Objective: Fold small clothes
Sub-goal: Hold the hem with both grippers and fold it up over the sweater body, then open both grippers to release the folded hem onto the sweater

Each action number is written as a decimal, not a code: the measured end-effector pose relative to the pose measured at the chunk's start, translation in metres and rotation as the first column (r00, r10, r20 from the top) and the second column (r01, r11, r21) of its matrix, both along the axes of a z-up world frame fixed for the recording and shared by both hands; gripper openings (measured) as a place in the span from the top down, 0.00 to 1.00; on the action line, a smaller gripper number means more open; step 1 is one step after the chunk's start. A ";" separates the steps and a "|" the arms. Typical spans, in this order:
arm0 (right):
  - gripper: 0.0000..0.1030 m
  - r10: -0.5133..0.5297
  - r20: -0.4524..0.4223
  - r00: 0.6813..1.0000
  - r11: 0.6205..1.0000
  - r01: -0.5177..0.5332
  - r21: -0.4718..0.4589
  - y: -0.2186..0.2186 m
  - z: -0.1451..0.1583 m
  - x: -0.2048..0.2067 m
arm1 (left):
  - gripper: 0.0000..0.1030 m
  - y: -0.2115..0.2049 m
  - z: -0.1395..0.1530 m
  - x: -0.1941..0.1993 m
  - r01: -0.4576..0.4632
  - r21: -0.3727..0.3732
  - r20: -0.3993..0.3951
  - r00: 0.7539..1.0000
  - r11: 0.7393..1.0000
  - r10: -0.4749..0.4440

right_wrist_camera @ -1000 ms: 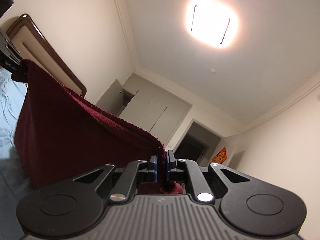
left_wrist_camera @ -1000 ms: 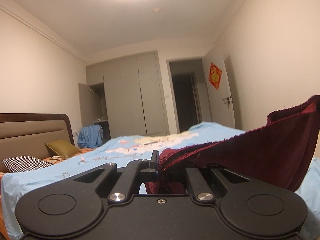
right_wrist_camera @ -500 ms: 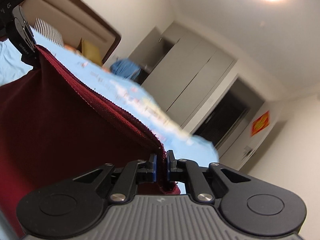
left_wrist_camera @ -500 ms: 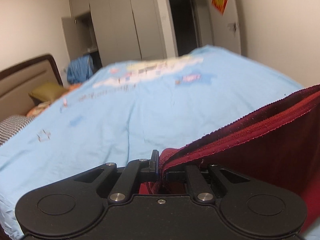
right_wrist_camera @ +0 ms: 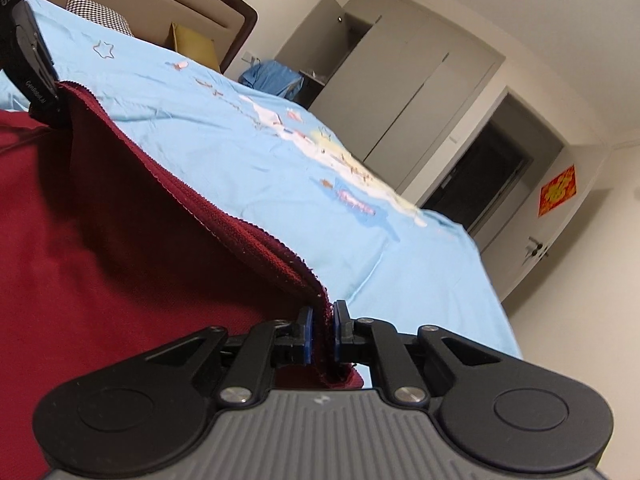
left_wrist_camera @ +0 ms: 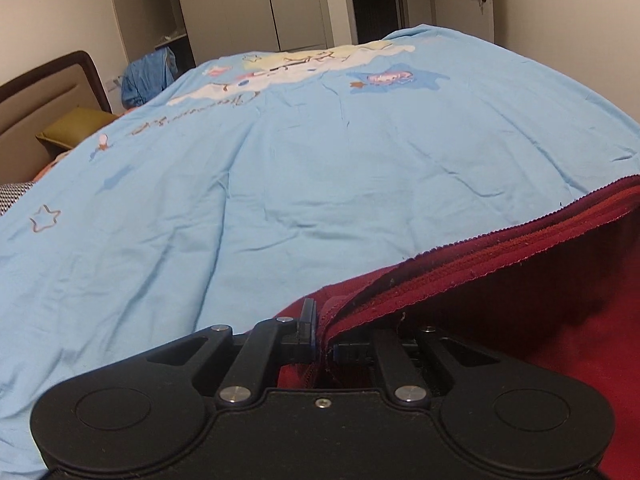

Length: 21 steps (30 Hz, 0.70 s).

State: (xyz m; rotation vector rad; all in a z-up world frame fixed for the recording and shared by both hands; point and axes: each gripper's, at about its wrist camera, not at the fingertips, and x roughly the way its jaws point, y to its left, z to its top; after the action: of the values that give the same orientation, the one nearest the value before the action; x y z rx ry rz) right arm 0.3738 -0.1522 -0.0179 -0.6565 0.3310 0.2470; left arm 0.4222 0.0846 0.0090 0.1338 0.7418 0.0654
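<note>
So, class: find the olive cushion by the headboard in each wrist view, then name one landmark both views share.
Left wrist view: the olive cushion lies at the far left edge, just below the headboard.
Right wrist view: it stands near the top, left of centre, against the headboard.
Shared landmark: the blue garment hanging by the open wardrobe.
</note>
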 end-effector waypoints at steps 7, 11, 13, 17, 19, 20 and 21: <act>0.85 -0.014 -0.043 0.999 0.999 0.016 0.045 -0.010 -0.014 0.011 | 0.85 0.003 -0.013 0.003 -0.002 -0.033 -0.008 1.000 0.999 0.001; 0.40 -0.025 -0.016 1.000 0.997 0.026 0.079 -0.018 -0.015 0.003 | 0.09 0.006 -0.008 -0.004 0.001 -0.037 0.031 1.000 0.999 0.000; 0.14 -0.036 0.030 0.999 0.994 0.033 0.106 -0.026 -0.011 0.001 | 0.02 0.008 -0.005 -0.014 -0.030 -0.036 0.087 0.996 0.999 0.033; 0.07 -0.020 0.070 0.997 0.989 0.009 0.146 -0.036 -0.004 -0.015 | 0.01 0.012 0.001 -0.030 -0.044 -0.055 0.119 0.992 0.998 0.050; 0.04 0.033 0.077 0.997 0.986 -0.045 0.163 -0.038 0.000 -0.025 | 0.01 0.011 0.003 -0.037 -0.029 -0.069 0.152 0.988 0.997 0.039; 0.03 0.068 0.074 0.995 0.983 -0.079 0.166 -0.037 0.003 -0.028 | 0.01 0.008 0.004 -0.039 -0.008 -0.075 0.162 0.987 0.997 0.020; 0.02 0.102 0.064 0.993 0.980 -0.112 0.162 -0.034 0.005 -0.030 | 0.01 0.005 0.004 -0.041 0.017 -0.080 0.172 0.985 0.997 -0.003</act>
State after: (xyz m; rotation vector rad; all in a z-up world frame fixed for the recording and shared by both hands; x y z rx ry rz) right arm 0.3440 -0.1865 -0.0125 -0.5166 0.2191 0.3545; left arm 0.3817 0.0896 0.0134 0.0530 0.5702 0.0365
